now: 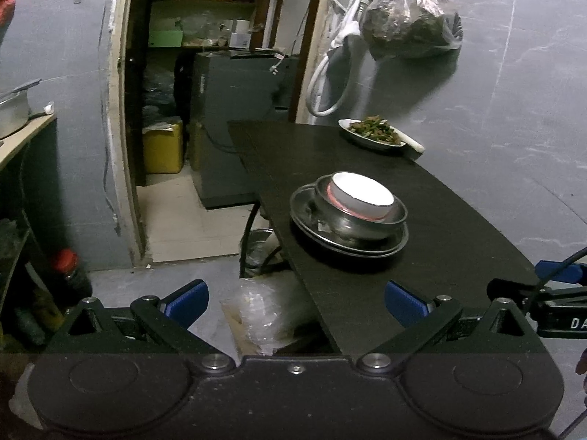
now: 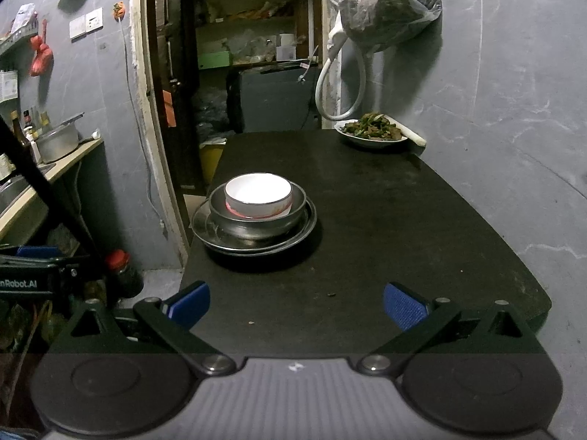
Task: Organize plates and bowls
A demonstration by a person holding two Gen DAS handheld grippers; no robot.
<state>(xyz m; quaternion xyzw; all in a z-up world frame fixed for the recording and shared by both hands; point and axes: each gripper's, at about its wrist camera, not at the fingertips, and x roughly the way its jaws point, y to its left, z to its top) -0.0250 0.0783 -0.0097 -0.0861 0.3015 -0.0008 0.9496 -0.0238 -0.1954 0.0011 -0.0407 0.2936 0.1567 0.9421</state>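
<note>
— Well, what is sitting nearest the cameras?

— Both tools. The left gripper (image 1: 296,302) is hovering with its jaws spread wide and nothing between them, partly past the table's left edge. The right gripper (image 2: 296,302) is hanging the same way, jaws wide and empty, over the near end of the dark table (image 2: 403,227).

— And where is the stack lying?

— At about eleven o'clock from the right gripper, near the table's left edge. A white bowl (image 2: 258,192) is nesting inside a metal bowl (image 2: 256,220), which is resting on metal plates (image 2: 253,244). From the left gripper the same stack is showing at one o'clock, well apart from the fingers.

— Anything farther off?

— At one o'clock, at the far end, a white plate of cooked greens (image 2: 372,130) is sitting by the wall, with a plastic bag (image 2: 385,3) hanging above it.
</note>
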